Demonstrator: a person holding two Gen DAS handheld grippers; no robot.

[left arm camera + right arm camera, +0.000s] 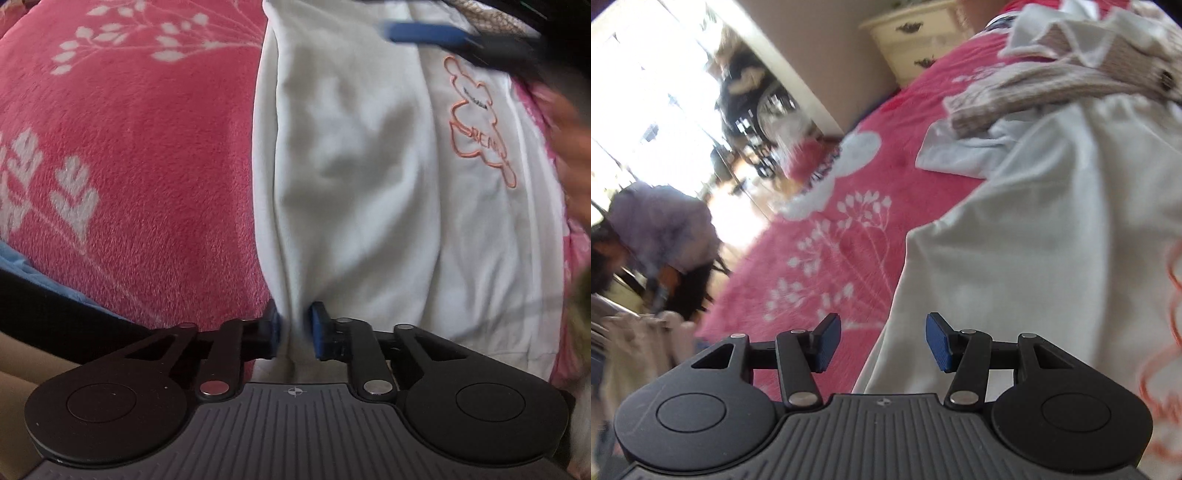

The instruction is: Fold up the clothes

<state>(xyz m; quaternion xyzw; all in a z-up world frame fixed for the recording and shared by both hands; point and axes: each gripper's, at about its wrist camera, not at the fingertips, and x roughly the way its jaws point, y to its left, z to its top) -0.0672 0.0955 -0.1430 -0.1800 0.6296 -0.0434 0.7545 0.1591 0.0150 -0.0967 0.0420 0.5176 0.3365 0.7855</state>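
White garment [369, 184], orange bear outline, pinched by left gripper [295, 328]

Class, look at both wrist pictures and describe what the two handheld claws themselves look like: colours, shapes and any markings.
Both look alike. The left claw and right claw each have two blue ribbed pads on black hinged link arms with silver pivot pins. Behind sit two round black discs flanking a grey ridged plate bearing a small cross-in-circle mark. No cables or sleeves are clearly visible.

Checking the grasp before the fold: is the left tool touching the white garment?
Touching. The left wrist view shows the left tool with both blue pads pinching a bunched fold of the white garment.
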